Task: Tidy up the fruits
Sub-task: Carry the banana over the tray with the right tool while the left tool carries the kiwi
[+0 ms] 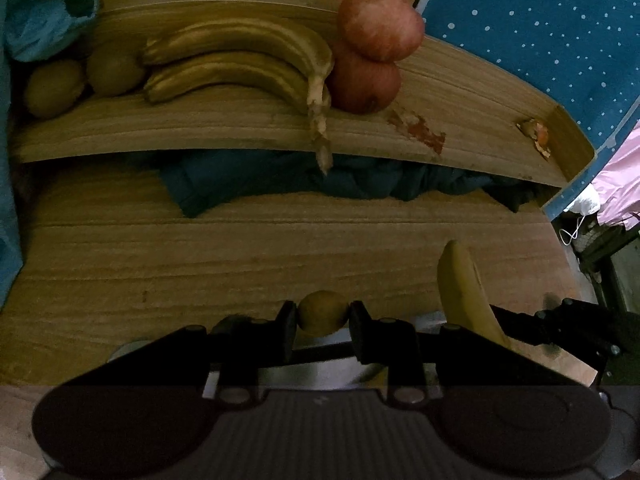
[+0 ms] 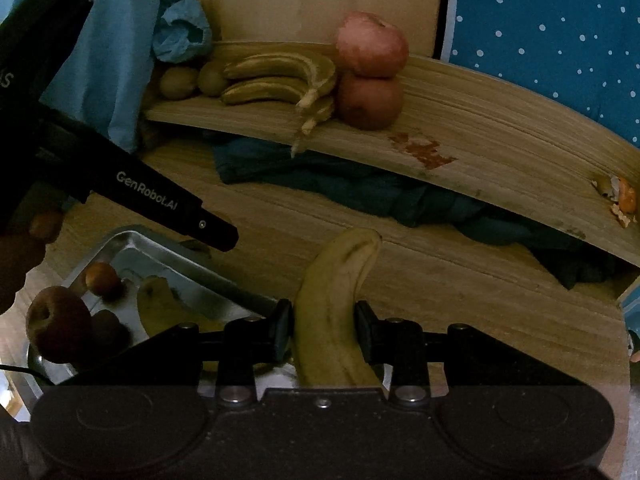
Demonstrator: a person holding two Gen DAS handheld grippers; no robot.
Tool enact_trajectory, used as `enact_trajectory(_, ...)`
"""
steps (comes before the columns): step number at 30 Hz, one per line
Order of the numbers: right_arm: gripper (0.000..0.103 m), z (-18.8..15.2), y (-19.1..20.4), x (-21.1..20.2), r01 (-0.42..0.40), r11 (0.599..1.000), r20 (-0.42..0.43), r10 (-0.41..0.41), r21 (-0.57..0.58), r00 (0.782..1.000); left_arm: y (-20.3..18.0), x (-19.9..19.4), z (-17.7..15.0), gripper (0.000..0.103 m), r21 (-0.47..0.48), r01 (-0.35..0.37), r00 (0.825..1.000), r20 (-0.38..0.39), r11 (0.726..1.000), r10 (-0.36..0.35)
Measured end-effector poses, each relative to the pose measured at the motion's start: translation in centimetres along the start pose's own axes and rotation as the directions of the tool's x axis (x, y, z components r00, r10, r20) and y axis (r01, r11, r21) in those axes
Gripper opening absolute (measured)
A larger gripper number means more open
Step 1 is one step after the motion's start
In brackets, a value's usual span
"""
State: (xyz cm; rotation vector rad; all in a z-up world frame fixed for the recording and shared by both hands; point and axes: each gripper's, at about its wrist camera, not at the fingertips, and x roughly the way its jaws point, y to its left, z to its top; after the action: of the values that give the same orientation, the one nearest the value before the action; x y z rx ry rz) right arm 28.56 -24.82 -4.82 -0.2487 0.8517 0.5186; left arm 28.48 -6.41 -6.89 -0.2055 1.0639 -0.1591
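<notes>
Both tongs are clamped on fruit: the left tongs (image 1: pixel 323 317) on a kiwi (image 1: pixel 322 315), the right tongs (image 2: pixel 322 327) on a banana (image 2: pixel 335 304). I judge the carrying step is underway. Next, each fruit should join its kind on the shelf (image 2: pixel 480 132).

A dark teal cloth (image 1: pixel 320 184) lies bunched on the table (image 1: pixel 200 248). Left of it a crumpled light-blue bag (image 1: pixel 44 20); right of it a white-dotted blue sheet (image 1: pixel 540 40) and pink fabric (image 1: pixel 620 184).

- Both views are dim, with a yellow-brown colour cast.
- Strong fisheye bending curves the wooden shelf (image 1: pixel 240 128); the corners are black.
- The metal tray (image 2: pixel 132 244) gives a weak shine.
- Near gripper bodies are almost black, details lost.
</notes>
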Motion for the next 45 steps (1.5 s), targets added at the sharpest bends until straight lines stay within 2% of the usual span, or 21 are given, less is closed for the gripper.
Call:
enact_trajectory(13, 0.036, -0.5, 1.2, -0.4, 0.001, 1.000, 0.001, -0.001, -0.001, 1.000, 0.7, -1.1, -1.2, 0.032, 0.006, 0.005, 1.000, -0.006, 1.000, -0.005)
enact_trajectory(45, 0.036, -1.5, 2.4, -1.2, 0.024, 0.999, -0.019, -0.023, 0.031, 1.000, 1.3, -1.9, -1.8, 0.032, 0.012, 0.004, 0.999, -0.033, 1.000, -0.003)
